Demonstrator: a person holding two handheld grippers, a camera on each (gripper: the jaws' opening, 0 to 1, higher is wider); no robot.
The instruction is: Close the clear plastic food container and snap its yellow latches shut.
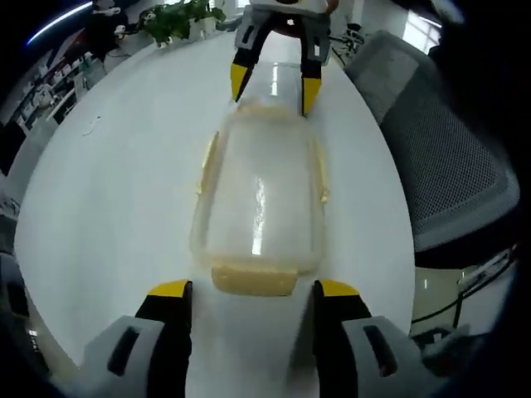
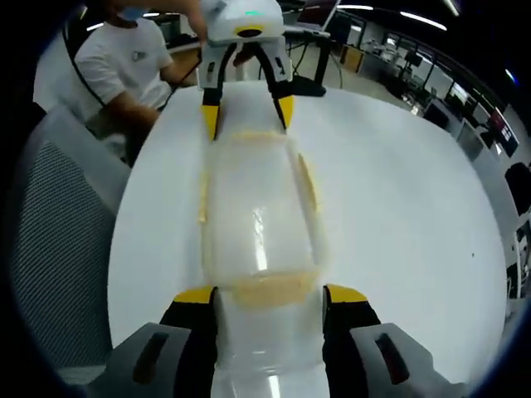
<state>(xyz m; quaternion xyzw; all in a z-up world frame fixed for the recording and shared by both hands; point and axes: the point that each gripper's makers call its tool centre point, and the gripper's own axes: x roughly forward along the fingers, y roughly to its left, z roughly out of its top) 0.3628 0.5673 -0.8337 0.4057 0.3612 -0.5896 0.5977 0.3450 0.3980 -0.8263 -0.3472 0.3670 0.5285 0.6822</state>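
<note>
The clear plastic container (image 1: 261,191) lies lengthwise on the white table (image 1: 108,191) with its lid on. Pale yellow latches run along its long sides (image 1: 205,162) and across both ends. My left gripper (image 1: 254,290) is open, its yellow tips apart on either side of the near end latch (image 1: 253,279). My right gripper (image 1: 274,87) straddles the far end. In the right gripper view the container (image 2: 257,215) stretches away from my open right gripper (image 2: 272,297), whose fingers stand close beside the end latch (image 2: 282,290). The left gripper (image 2: 247,114) is at the far end.
A grey mesh office chair (image 1: 448,166) stands beside the table, also seen in the right gripper view (image 2: 58,240). A person in a white shirt (image 2: 124,58) sits past the table's far edge. A potted plant (image 1: 178,18) stands at the table's other end.
</note>
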